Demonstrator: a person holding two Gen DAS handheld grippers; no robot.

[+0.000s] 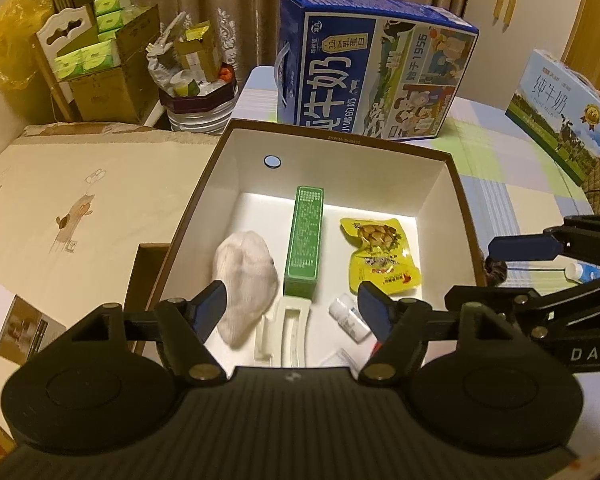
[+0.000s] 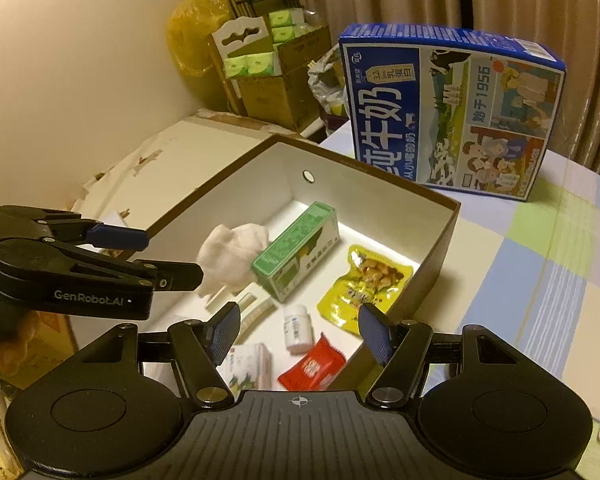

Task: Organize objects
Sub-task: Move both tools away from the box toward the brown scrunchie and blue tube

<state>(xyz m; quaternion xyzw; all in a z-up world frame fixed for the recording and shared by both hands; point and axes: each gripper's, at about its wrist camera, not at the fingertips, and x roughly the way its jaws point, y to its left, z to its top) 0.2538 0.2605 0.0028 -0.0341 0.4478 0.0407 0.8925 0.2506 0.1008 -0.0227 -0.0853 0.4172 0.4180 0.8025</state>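
Observation:
An open brown box [image 1: 466, 216] with a white inside sits on the table; it also shows in the right wrist view [image 2: 440, 256]. It holds a white sock [image 1: 246, 280], a green carton [image 1: 305, 236], a yellow snack pouch [image 1: 382, 256], a white plastic holder [image 1: 286, 332] and a small white bottle [image 1: 348, 316]. The right wrist view adds a red packet [image 2: 312, 368] and a small printed carton [image 2: 248, 364]. My left gripper [image 1: 292, 312] is open and empty above the box's near edge. My right gripper [image 2: 300, 330] is open and empty over the box's near right corner.
A big blue milk carton [image 1: 364, 68] stands behind the box, a pale blue one [image 1: 560, 108] at far right. A small tube [image 1: 584, 271] lies on the checked tablecloth [image 1: 512, 184] right of the box. A cream mattress [image 1: 72, 208] and stacked cardboard boxes [image 1: 112, 76] are at left.

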